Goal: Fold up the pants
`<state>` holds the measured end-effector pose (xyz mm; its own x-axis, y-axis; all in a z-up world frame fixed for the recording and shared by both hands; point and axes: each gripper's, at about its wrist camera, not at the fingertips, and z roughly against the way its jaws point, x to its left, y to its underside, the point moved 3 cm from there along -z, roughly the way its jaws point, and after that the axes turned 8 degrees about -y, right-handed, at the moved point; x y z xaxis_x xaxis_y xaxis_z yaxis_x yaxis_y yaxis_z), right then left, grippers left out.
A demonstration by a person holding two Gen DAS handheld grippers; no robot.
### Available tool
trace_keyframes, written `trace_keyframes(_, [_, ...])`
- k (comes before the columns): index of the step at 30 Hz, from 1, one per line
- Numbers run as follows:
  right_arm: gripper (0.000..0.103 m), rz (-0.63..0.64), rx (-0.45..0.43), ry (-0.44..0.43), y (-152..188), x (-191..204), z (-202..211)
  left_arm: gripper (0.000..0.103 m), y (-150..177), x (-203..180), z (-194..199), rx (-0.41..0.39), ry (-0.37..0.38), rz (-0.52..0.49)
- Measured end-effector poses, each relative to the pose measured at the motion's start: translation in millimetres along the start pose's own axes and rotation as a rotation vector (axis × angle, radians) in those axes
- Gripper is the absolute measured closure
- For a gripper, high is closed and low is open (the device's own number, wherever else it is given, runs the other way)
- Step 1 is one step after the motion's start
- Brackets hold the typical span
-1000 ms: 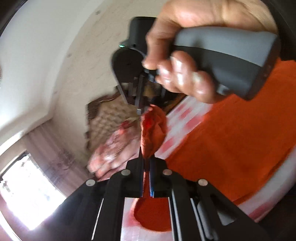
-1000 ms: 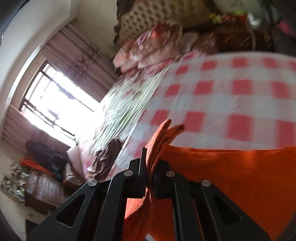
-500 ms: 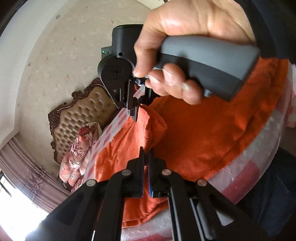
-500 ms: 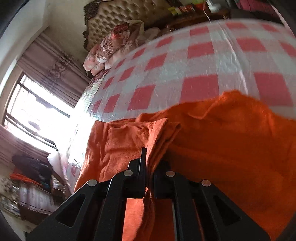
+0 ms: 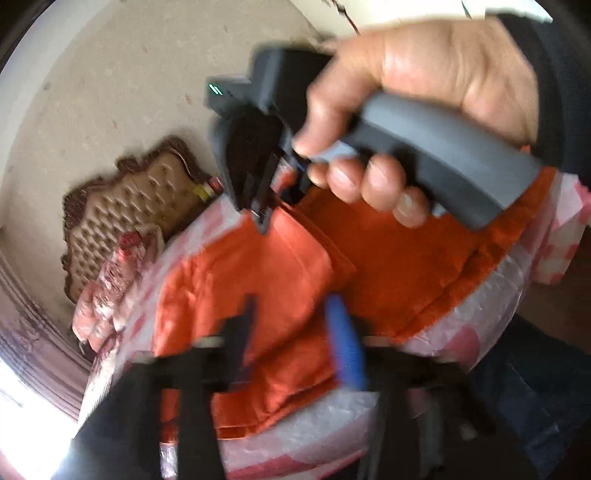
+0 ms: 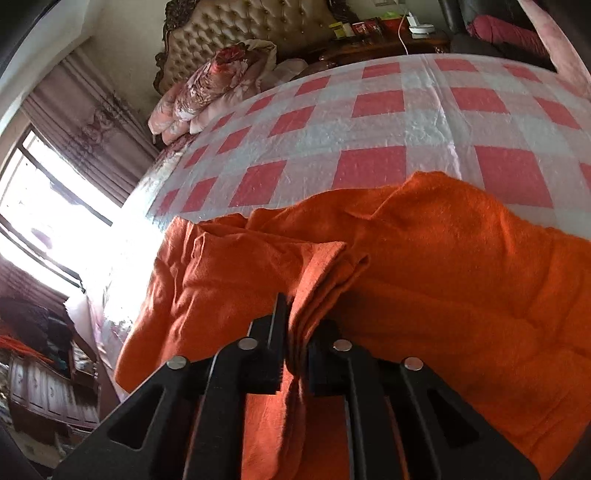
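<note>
Orange pants [image 6: 461,266] lie folded over on a bed with a pink-and-white checked cover [image 6: 373,129]. My right gripper [image 6: 297,332] is shut on a bunched corner of the pants, just above the cloth. In the left wrist view the pants [image 5: 288,269] lie flat near the bed's edge, and my left gripper [image 5: 295,325] is open with its fingers apart above them, blurred. The right gripper [image 5: 260,218] shows there too, held by a hand, its tips pinching the pants corner.
A tufted headboard [image 6: 255,33] and floral pillows [image 6: 218,85] stand at the bed's far end. A nightstand with small items [image 6: 384,37] is behind it. A bright window with curtains [image 6: 55,184] is on the left. The bed's edge [image 5: 480,332] is close to me.
My left gripper has opened and let go of the pants. Both grippers have lowered the pants onto the bed; the right one still holds its corner.
</note>
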<state>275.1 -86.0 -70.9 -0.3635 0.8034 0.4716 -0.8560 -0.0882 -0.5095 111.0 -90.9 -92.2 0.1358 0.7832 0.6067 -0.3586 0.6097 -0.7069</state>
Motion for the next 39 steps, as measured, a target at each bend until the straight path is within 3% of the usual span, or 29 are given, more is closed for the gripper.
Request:
trace_keyframes(1, [0.064, 0.019, -0.034, 0.089, 1.2, 2.3, 8.7, 0.042, 1.3, 6.4, 7.2, -0.022, 0.005, 0.024])
trace_keyframes(2, [0.043, 0.039, -0.072, 0.166, 3.7, 5.2, 17.9, 0.042, 4.6, 17.2, 14.4, -0.034, 0.019, 0.066])
trace_keyframes(3, [0.039, 0.077, -0.140, 0.267, 8.4, 13.3, 34.1, 0.038, 11.0, 35.2, 21.7, -0.036, 0.028, 0.139])
trace_keyframes(4, [0.040, 0.105, -0.185, 0.315, 15.2, 22.7, 46.0, 0.029, 19.8, 55.7, 27.6, -0.034, 0.031, 0.226])
trace_keyframes(5, [0.040, 0.122, -0.223, 0.330, 23.8, 31.9, 55.9, 0.027, 34.1, 81.5, 31.5, -0.026, 0.040, 0.340])
trace_keyframes(8, [0.040, 0.159, -0.292, 0.269, 58.9, 65.7, 66.4, 0.030, 81.4, 136.4, 26.1, 0.033, 0.075, 0.596])
trace_keyframes(10, [0.041, 0.129, -0.297, 0.251, 76.9, 75.7, 56.7, 0.051, 116.2, 162.5, 12.4, 0.097, 0.107, 0.717])
trace_keyframes(11, [0.050, 0.119, -0.286, 0.239, 82.6, 77.1, 50.2, 0.055, 131.6, 172.2, 7.3, 0.129, 0.126, 0.772])
trace_keyframes(12, [0.067, 0.119, -0.254, 0.233, 85.6, 79.6, 37.9, 0.056, 138.3, 178.6, 6.4, 0.133, 0.137, 0.805])
trace_keyframes(13, [0.071, 0.110, -0.215, 0.247, 87.3, 77.9, 26.5, 0.056, 146.1, 184.8, 3.7, 0.138, 0.150, 0.842])
trace_keyframes(17, [0.095, 0.102, -0.183, 0.319, 94.7, 66.9, 18.3, 0.056, 155.1, 184.4, 4.1, 0.142, 0.177, 0.849])
trace_keyframes(21, [0.096, 0.096, -0.168, 0.311, 94.5, 64.8, 19.3, 0.056, 146.8, 169.3, -6.7, 0.157, 0.171, 0.809])
trace_keyframes(28, [0.096, 0.137, -0.167, 0.351, 95.3, 65.5, 15.0, 0.057, 143.5, 161.5, -35.8, 0.237, 0.064, 0.699])
trace_keyframes(34, [0.096, 0.142, -0.168, 0.348, 96.3, 67.1, 15.0, 0.058, 135.8, 159.0, -48.4, 0.267, 0.116, 0.725])
trace_keyframes(35, [0.096, 0.143, -0.168, 0.350, 96.2, 67.1, 15.1, 0.060, 134.2, 158.2, -50.1, 0.271, 0.124, 0.729])
trace_keyframes(36, [0.096, 0.147, -0.168, 0.349, 96.4, 67.4, 15.2, 0.070, 132.3, 157.1, -51.4, 0.271, 0.119, 0.719])
trace_keyframes(37, [0.096, 0.149, -0.167, 0.348, 96.2, 68.6, 15.7, 0.082, 131.0, 155.1, -53.2, 0.281, 0.096, 0.689])
trace_keyframes(38, [0.097, 0.151, -0.165, 0.346, 95.9, 68.9, 15.9, 0.083, 129.8, 154.0, -53.7, 0.282, 0.070, 0.656])
trace_keyframes(39, [0.097, 0.153, -0.163, 0.345, 95.2, 68.8, 15.9, 0.092, 127.7, 152.9, -53.1, 0.290, 0.005, 0.583])
